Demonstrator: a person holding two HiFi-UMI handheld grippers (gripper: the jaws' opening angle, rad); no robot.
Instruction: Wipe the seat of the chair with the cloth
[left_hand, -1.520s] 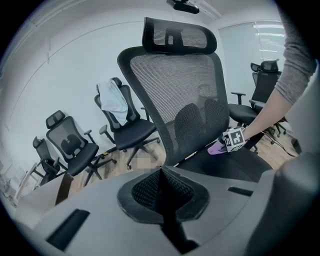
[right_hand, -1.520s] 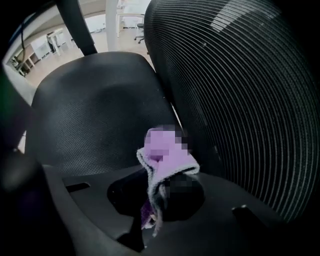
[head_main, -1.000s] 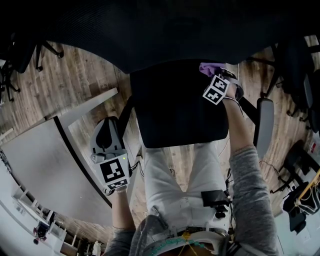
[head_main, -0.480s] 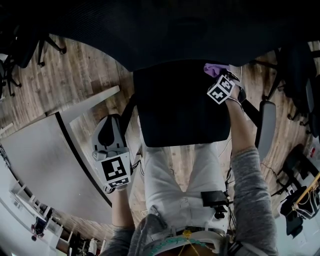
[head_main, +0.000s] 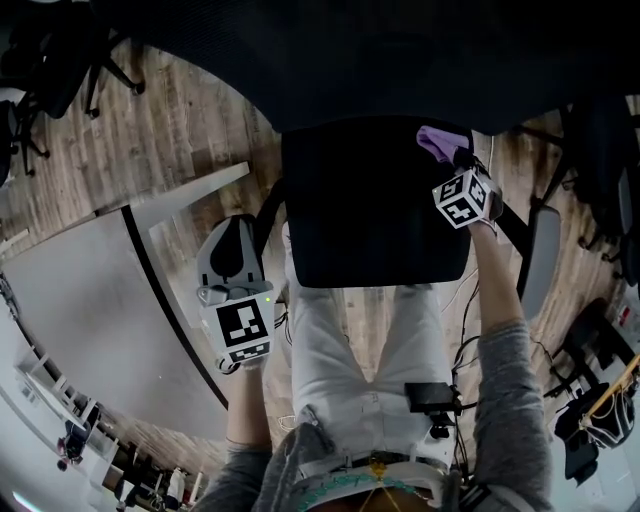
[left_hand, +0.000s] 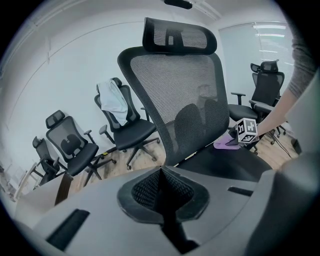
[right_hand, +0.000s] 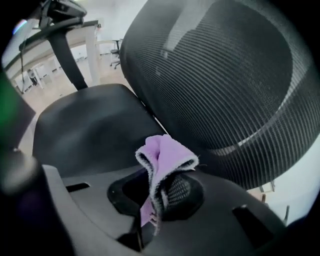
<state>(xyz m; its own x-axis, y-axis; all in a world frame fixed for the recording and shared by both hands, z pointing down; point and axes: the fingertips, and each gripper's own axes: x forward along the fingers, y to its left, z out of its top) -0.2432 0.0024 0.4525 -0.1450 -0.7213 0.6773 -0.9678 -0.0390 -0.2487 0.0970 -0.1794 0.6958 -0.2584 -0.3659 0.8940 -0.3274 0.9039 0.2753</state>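
The black chair seat (head_main: 370, 210) lies in front of me under the mesh backrest (left_hand: 185, 95). A purple cloth (head_main: 440, 140) rests at the seat's back right corner, pinched in my right gripper (head_main: 452, 160), whose marker cube sits just behind it. In the right gripper view the cloth (right_hand: 162, 155) sticks up folded between the shut jaws of that gripper (right_hand: 155, 195), with the seat (right_hand: 95, 125) beyond and the backrest (right_hand: 220, 75) close at right. My left gripper (head_main: 232, 240) hangs left of the seat, off the chair; its jaws (left_hand: 162, 172) are shut and empty.
A white desk (head_main: 80, 310) stands at my left. The chair's right armrest (head_main: 545, 260) lies beside my right arm. Other black office chairs (left_hand: 125, 130) stand behind, one with a white cloth (left_hand: 112, 97) draped over it. Wood floor surrounds the chair.
My right gripper has slid the cloth a little to the right and toward me at the seat's back right corner. The left gripper has stayed beside the seat.
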